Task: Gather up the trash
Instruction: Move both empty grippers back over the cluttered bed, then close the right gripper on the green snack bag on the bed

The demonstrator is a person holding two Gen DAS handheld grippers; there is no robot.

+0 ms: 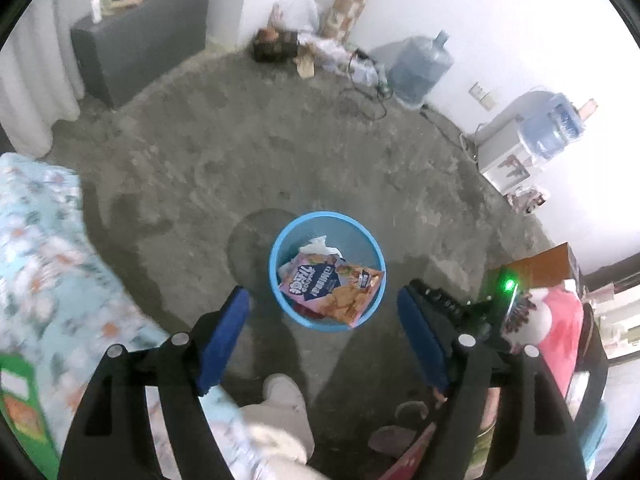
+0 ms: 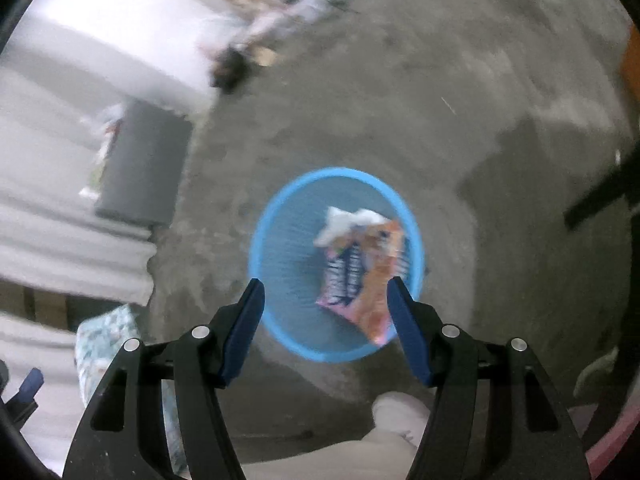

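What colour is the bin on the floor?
Light blue. The bin shows most clearly in the left wrist view.

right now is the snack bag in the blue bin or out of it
In, mostly. The snack bag lies inside the blue bin on white paper, one corner leaning over the near rim.

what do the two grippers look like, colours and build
Both are alike: the left gripper and the right gripper have black plastic frames with cut-out slots and round silver pins at the pivots. Each finger carries a long, flat blue pad on its inner face. No cables or printed markings show on either.
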